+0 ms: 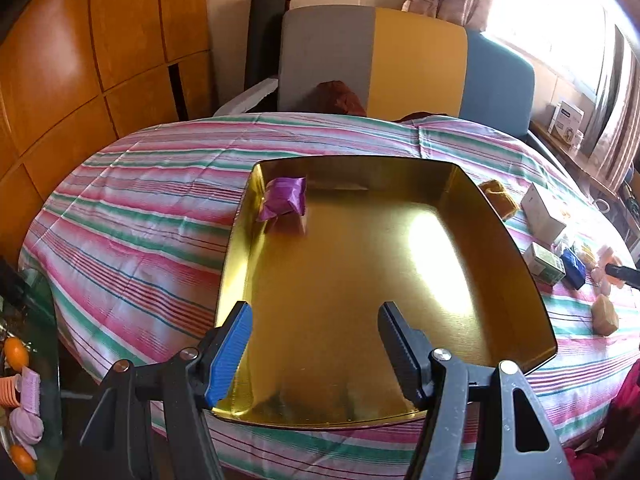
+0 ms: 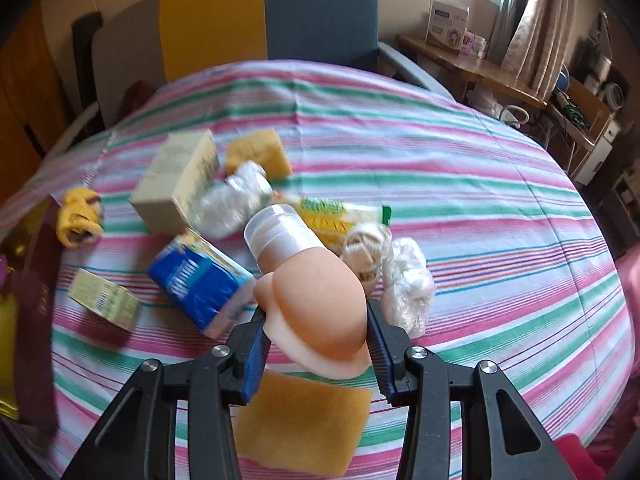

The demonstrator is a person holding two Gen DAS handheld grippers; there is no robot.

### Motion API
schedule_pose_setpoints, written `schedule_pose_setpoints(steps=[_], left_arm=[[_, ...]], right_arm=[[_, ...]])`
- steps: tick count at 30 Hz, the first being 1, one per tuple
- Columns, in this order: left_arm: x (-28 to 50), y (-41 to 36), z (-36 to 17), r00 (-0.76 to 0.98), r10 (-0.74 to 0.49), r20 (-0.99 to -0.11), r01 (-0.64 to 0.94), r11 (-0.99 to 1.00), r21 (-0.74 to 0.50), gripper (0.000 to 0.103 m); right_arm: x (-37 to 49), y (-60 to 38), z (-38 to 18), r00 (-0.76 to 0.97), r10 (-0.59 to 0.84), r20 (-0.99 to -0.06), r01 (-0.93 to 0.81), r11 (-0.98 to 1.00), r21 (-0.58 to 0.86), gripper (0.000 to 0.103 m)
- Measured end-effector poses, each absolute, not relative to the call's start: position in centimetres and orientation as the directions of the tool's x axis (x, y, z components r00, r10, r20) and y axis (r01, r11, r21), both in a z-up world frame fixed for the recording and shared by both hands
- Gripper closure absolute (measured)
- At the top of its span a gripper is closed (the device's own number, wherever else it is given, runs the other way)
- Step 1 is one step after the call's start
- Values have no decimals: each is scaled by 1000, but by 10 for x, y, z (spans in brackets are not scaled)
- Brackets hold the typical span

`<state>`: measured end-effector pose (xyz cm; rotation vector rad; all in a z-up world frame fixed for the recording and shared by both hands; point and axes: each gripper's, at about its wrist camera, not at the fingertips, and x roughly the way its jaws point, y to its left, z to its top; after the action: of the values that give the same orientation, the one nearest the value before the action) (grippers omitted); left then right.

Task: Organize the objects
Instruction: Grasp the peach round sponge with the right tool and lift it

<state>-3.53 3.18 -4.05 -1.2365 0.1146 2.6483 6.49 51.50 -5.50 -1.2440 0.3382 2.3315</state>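
Observation:
My left gripper [image 1: 315, 312] stands open over the near end of a shiny gold tray [image 1: 240, 236], with nothing between its fingers. A purple wrapped packet [image 1: 284, 198] lies in the tray's far left corner. In the right wrist view my right gripper [image 2: 316, 312] is shut on a peach-coloured bottle [image 2: 320, 292]. The bottle's clear cap [image 2: 276, 228] points away from me. The bottle hangs tilted over a pile of loose items on the striped tablecloth [image 2: 480, 200].
Under and beyond the bottle lie a blue pack [image 2: 200, 280], a beige box [image 2: 176, 178], a small green box [image 2: 104, 298], a yellow sponge [image 2: 260, 152], a white bundle [image 2: 408, 280] and a tan pad [image 2: 300, 420]. The tray's dark outer wall [image 2: 36, 300] is at far left. A chair [image 1: 372, 60] stands behind the table.

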Motion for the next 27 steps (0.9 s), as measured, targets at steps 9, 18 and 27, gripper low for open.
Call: schedule_pose_setpoints(steps=[9, 18, 27], left_arm=[[-37, 4, -40, -629, 149, -763, -177, -983, -47, 37], [-42, -50, -37, -647, 96, -756, -61, -995, -73, 37], [-44, -86, -51, -628, 77, -774, 11, -994, -107, 37]], right_arm=[[38, 431, -3, -617, 104, -780, -320, -939, 128, 56], [-39, 251, -9, -559, -251, -791, 78, -965, 252, 56], [-102, 148, -58, -421, -293, -858, 85, -955, 285, 55]])
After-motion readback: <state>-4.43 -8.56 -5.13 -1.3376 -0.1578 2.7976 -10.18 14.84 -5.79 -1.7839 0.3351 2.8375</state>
